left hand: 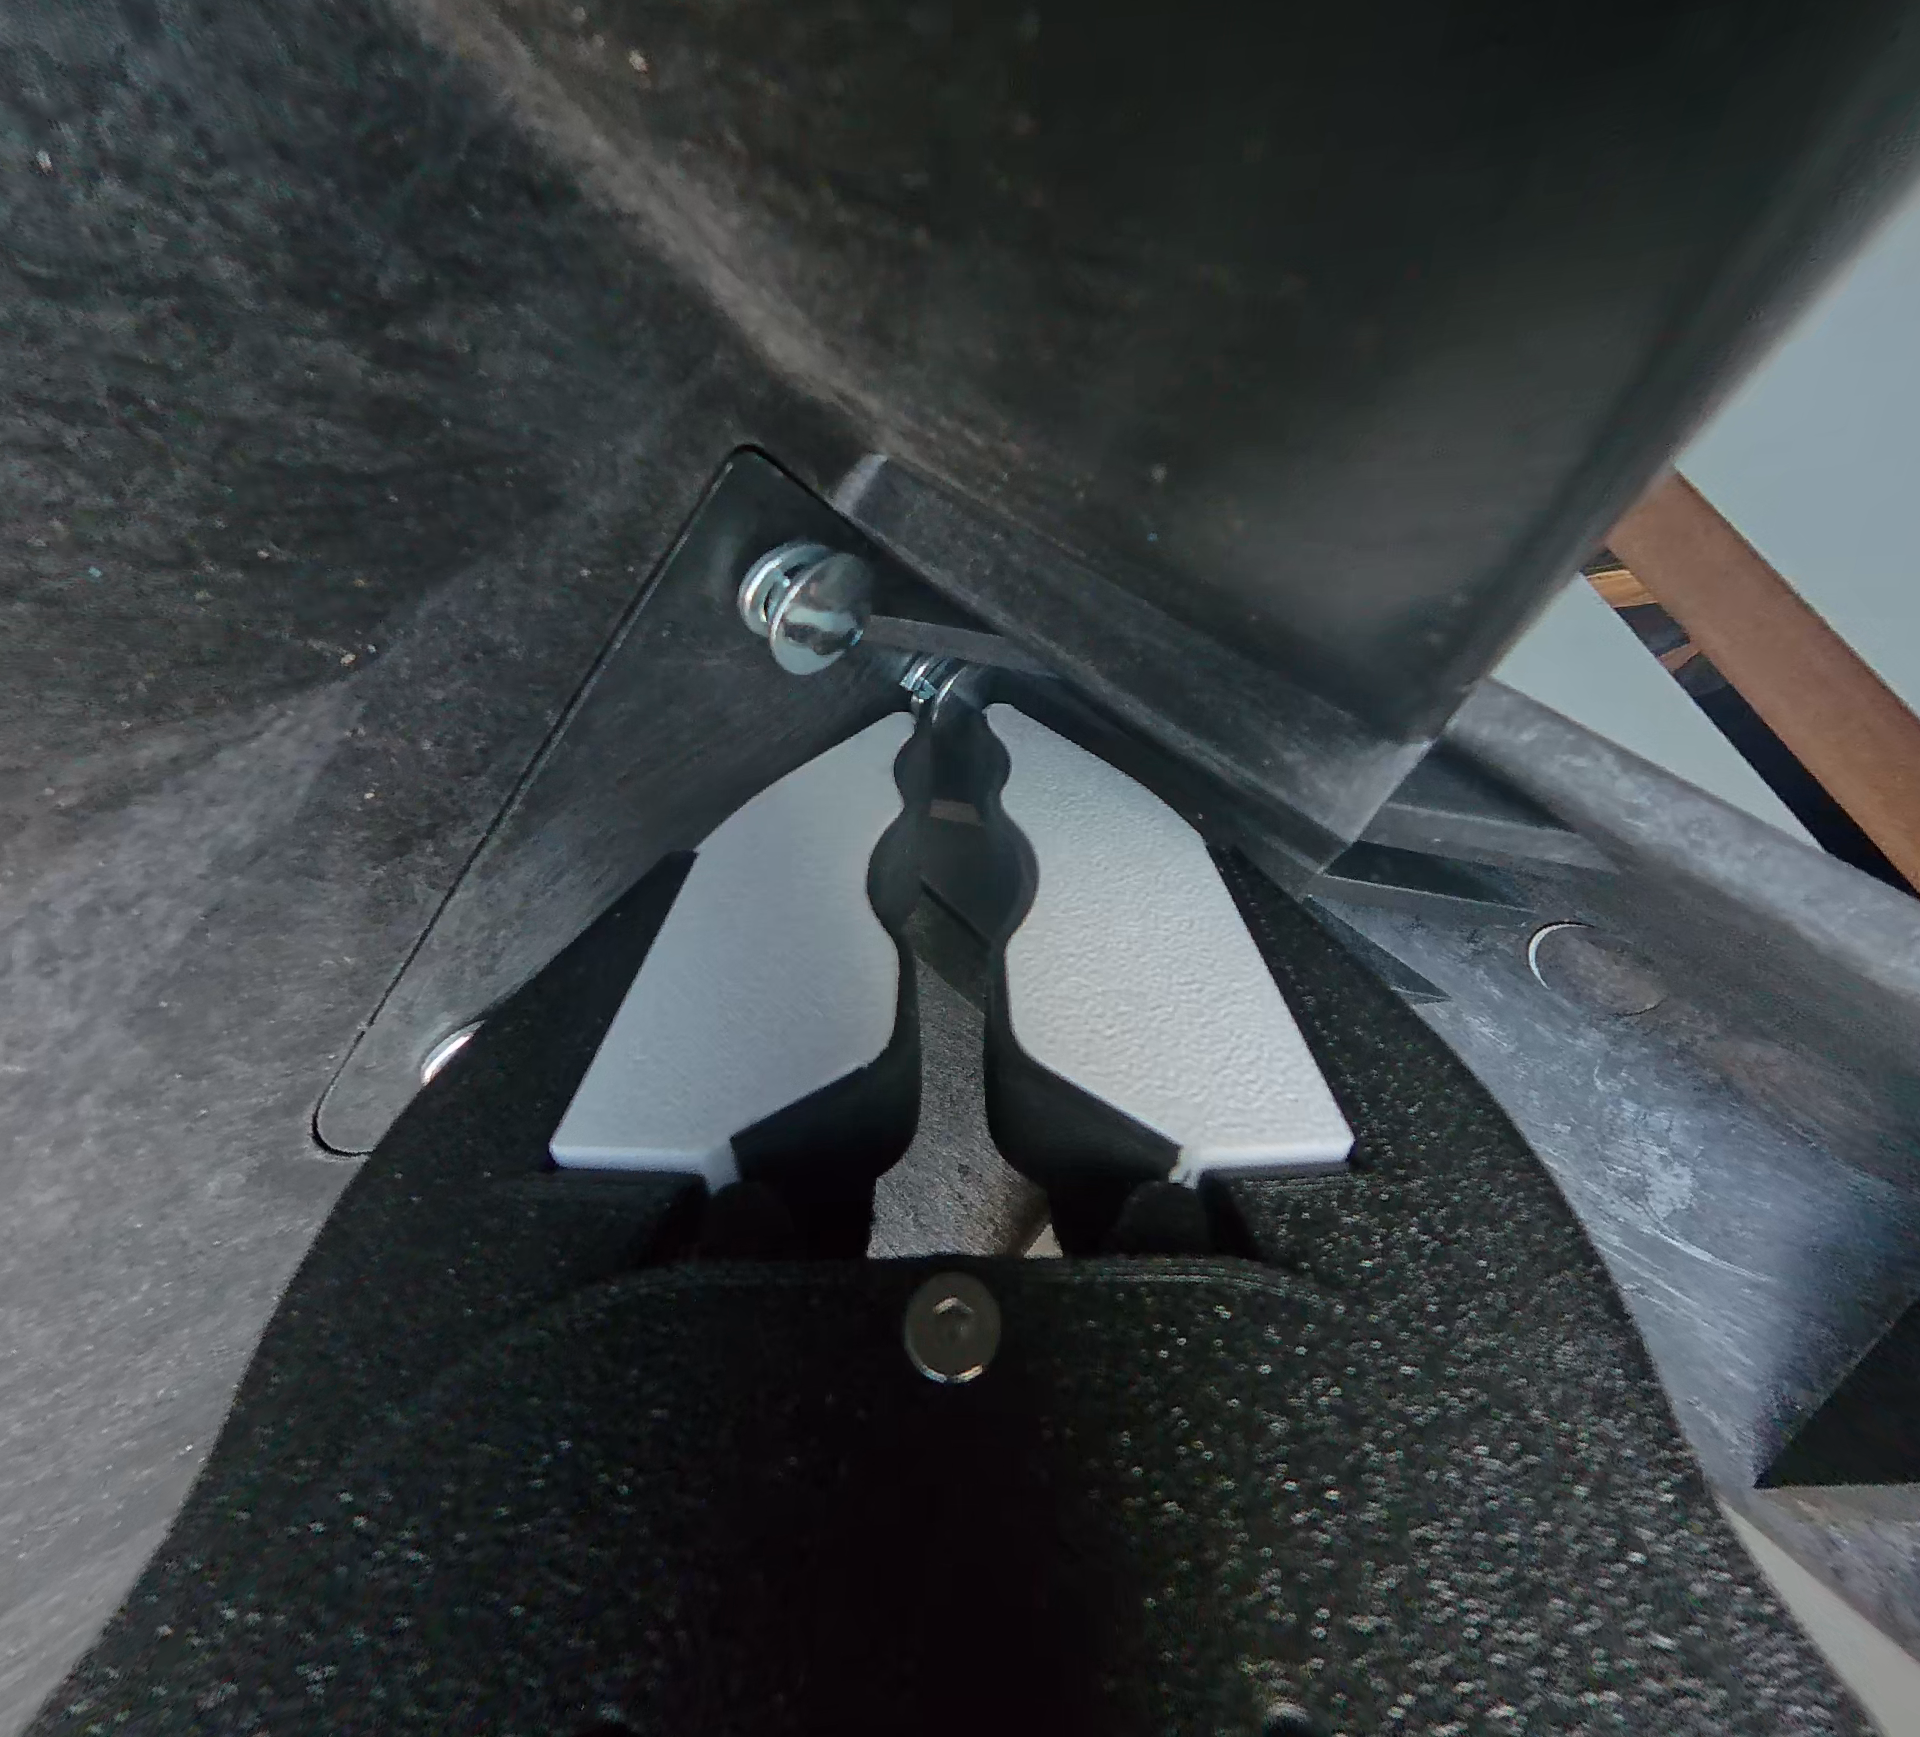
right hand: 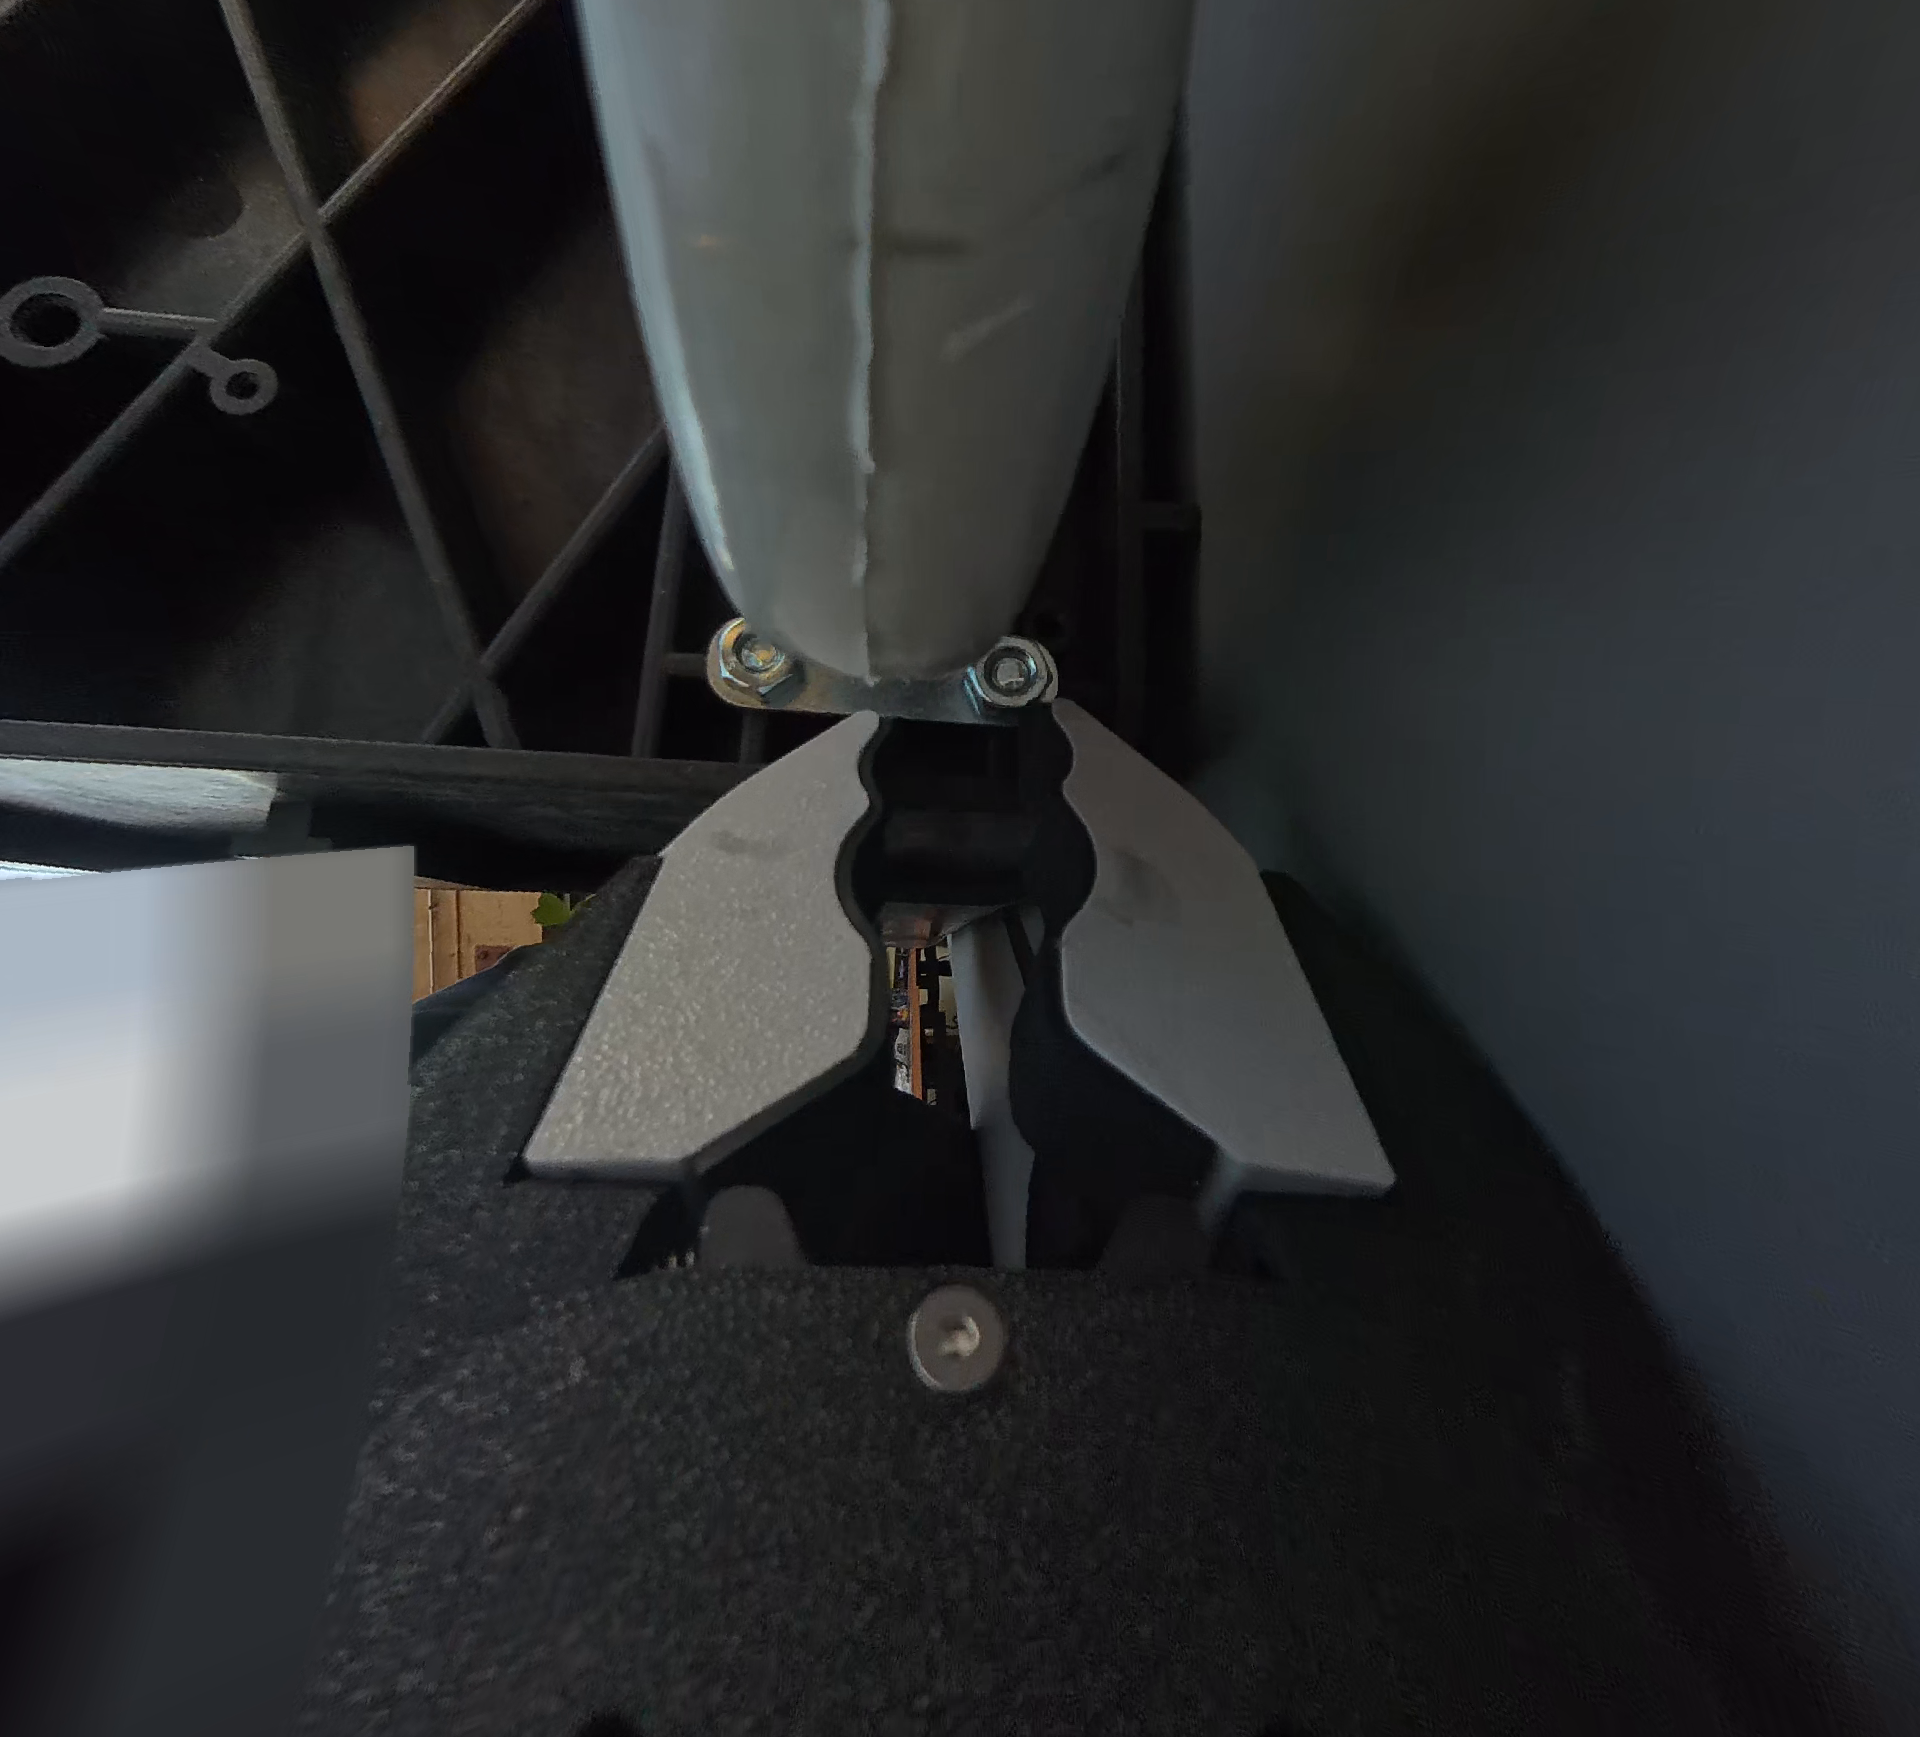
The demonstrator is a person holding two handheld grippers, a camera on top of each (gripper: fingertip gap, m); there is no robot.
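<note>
Left gripper [left hand: 940, 716]: the jaws stand almost together, leaving only a narrow slot. The tips meet at a small screw [left hand: 935, 685] with a washer and appear to pinch it, though the pads themselves are hidden in shadow.

Just left of it and above, a larger screw [left hand: 802, 609] with washers sits in a black corner plate [left hand: 582, 804]. The plate lies flat against a dark rough panel [left hand: 229, 316]. A black square leg [left hand: 1299, 285] rises directly over the tips, crowding access from the right. A grey moulded part [left hand: 1683, 1043] lies further right.

Right gripper [right hand: 961, 731]: the jaws are spread, nothing pinched. The tips sit just beneath a bright metal bracket [right hand: 883, 695] with two nuts, at the end of a grey tube [right hand: 883, 233]. Ribbed black plastic [right hand: 260, 212] lies left, a dark wall [right hand: 1558, 440] close right
</note>
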